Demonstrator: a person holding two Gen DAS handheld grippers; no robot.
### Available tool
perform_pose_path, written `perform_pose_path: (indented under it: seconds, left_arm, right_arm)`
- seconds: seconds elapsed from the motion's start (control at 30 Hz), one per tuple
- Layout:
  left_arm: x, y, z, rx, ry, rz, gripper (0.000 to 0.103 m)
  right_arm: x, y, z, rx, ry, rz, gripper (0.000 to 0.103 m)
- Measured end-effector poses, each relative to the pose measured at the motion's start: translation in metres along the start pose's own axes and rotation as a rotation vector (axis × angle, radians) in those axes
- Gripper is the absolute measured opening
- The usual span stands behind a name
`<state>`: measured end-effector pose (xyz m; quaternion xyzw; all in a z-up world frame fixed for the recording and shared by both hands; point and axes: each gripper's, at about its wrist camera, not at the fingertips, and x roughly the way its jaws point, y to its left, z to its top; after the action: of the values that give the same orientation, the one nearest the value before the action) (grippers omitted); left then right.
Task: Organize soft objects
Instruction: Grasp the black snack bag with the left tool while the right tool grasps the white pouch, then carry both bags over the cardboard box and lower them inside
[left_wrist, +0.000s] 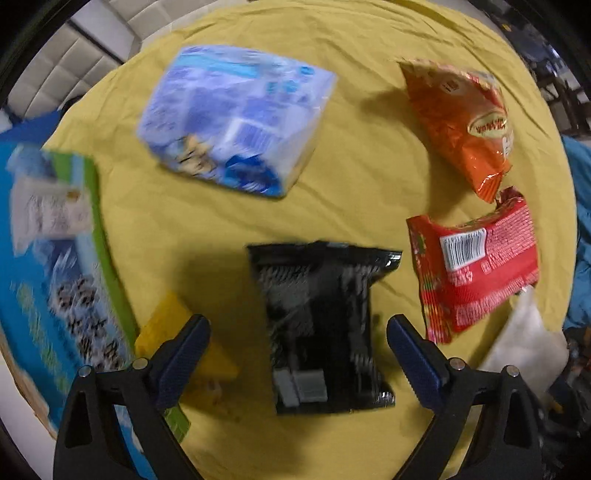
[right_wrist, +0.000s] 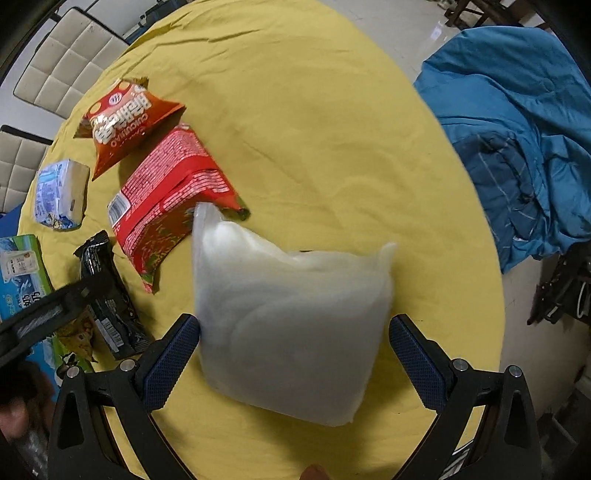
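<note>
Left gripper (left_wrist: 297, 328) has jaws wide open, straddling the black packet (left_wrist: 319, 325) flat on the yellow cloth (left_wrist: 369, 177); nothing pinched. To grab cleanly: drop lower, center on the packet, close across its short width. Blue box (left_wrist: 55, 258) sits far left, tissue pack (left_wrist: 236, 118) beyond. Right gripper (right_wrist: 293, 330) also gapes, white pillow bag (right_wrist: 291, 325) between its fingers, contact unclear. Squeeze its middle gently, clear of the red packet (right_wrist: 166, 199).
</note>
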<state>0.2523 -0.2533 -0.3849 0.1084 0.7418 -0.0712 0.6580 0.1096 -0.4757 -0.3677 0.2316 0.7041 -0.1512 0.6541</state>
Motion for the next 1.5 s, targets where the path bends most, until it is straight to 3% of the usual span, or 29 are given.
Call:
perform_pose_path:
  seconds: [0.1,0.17,0.23,0.3,0.33,0.5,0.9,0.97,1.27,1.37,1.5]
  left_arm:
    - [0.009,-0.01,0.004,0.032,0.019,-0.007,0.098]
    - [0.014,-0.015,0.003,0.047,0.029,-0.014,0.08]
    - [0.023,-0.017,-0.002,0.054,0.044,-0.011,0.074]
    - [0.025,-0.014,-0.008,0.039,0.039,-0.035,0.055]
    - [0.025,-0.011,-0.011,0.034,0.032,-0.038,0.053]
    - [0.019,-0.006,-0.045,0.025,0.034,-0.051,0.056]
    - [-0.006,-0.006,-0.093,0.045,-0.08,0.0,0.049]
    - [-0.019,-0.009,-0.089,0.048,-0.103,-0.004,0.049]
    - [-0.102,0.001,-0.148,0.067,-0.277,-0.045,0.049]
    - [-0.132,0.014,-0.17,0.061,-0.325,-0.06,0.049]
    - [-0.164,0.03,-0.172,0.04,-0.374,-0.069,0.049]
  right_arm:
    - [0.002,0.001,-0.001,-0.003,0.014,0.011,0.103]
    - [0.008,-0.002,0.001,0.007,0.032,0.008,0.103]
    - [0.015,-0.004,0.001,0.025,0.056,0.026,0.103]
    - [0.017,-0.011,0.002,0.045,0.07,0.054,0.102]
    - [0.019,-0.012,0.002,0.048,0.074,0.065,0.1]
    - [0.024,-0.011,0.0,0.033,0.064,0.049,0.095]
    - [0.012,0.022,-0.025,-0.053,0.034,-0.003,0.076]
    - [0.006,0.021,-0.034,-0.065,0.023,0.002,0.074]
    - [-0.041,0.027,-0.079,-0.146,-0.036,0.042,0.073]
    - [-0.066,0.044,-0.077,-0.18,-0.061,0.069,0.072]
    - [-0.103,0.07,-0.089,-0.234,-0.107,0.112,0.072]
